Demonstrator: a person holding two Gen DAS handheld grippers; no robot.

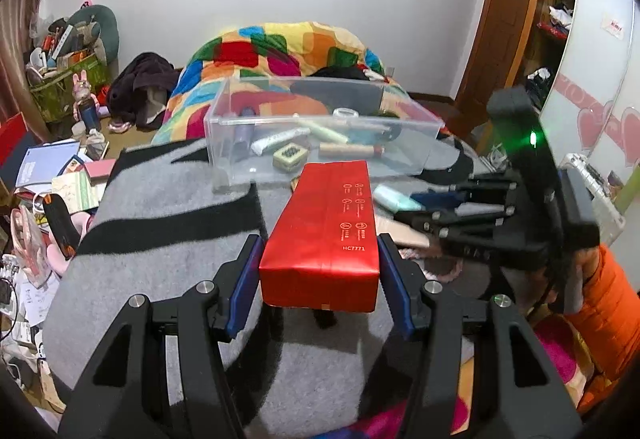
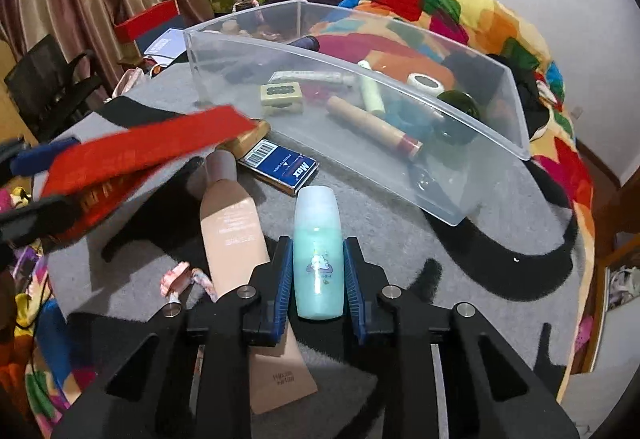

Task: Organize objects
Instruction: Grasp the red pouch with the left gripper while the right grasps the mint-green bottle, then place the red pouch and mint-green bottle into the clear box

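On a bed spread with a grey and black blanket (image 1: 168, 239), two hand-held grippers are each carrying an item toward a clear plastic bin (image 1: 320, 135). At left, the left gripper (image 1: 320, 275) has its blue pads pressed against both long sides of a red box (image 1: 324, 223), which is lifted off the blanket (its shadow falls beneath it) with its far end just short of the bin's near wall. At right, the right gripper (image 2: 318, 279) pinches a pale teal bottle (image 2: 318, 247) between its pads, cap pointing toward the bin. Still lying on the blanket between the two are a beige tube (image 2: 236, 235), a blue card box (image 2: 280, 167) and a brown block (image 2: 252, 139) partly hidden by the red box. The bin already holds a wooden roller (image 2: 372, 127), a green stamp-like block (image 2: 280, 99), tubes and a roll of tape. The step in hand appears to be the carry to the bin; next, each item must rise over the near wall and be released onto free floor inside, one gripper at a time to avoid a collision.
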